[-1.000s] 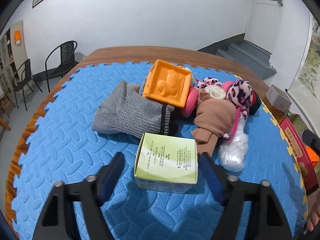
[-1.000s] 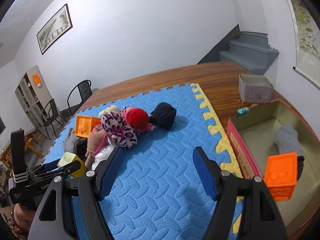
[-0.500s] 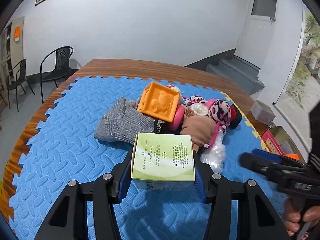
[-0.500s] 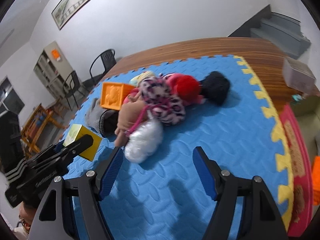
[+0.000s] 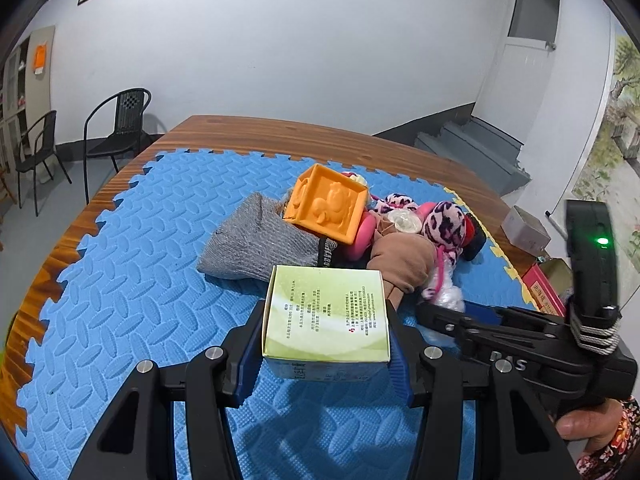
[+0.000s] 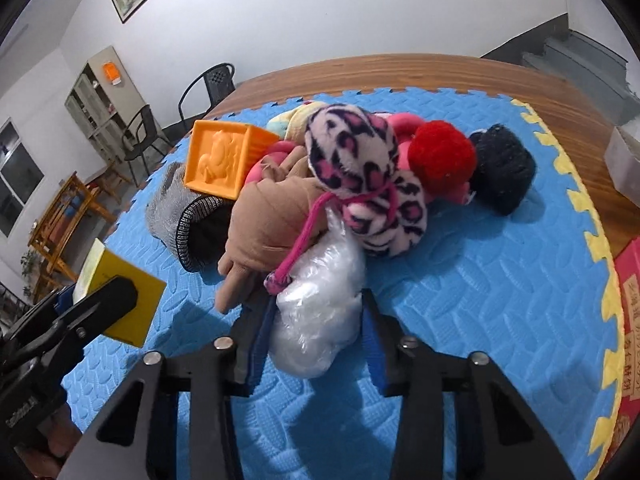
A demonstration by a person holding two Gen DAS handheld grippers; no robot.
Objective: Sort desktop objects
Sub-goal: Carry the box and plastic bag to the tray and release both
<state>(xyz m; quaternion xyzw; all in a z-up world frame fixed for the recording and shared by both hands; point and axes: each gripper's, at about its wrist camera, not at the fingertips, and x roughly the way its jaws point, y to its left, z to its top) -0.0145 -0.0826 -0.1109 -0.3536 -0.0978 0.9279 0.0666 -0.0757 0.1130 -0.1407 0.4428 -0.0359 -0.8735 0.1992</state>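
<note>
My left claw (image 5: 326, 346) grips the box (image 5: 326, 314) for sorting; my right claw (image 6: 316, 344) straddles the bag (image 6: 320, 316), not yet pinching.

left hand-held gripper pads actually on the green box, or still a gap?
Touching. The left wrist view shows the left hand-held gripper with both blue pads pressed flush against the sides of the green box, no gap on either side.

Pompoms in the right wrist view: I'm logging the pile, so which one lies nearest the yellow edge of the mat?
The black pompom. It sits at the outer end of the pile, towards the yellow edge; the red pompom lies farther in.
</note>
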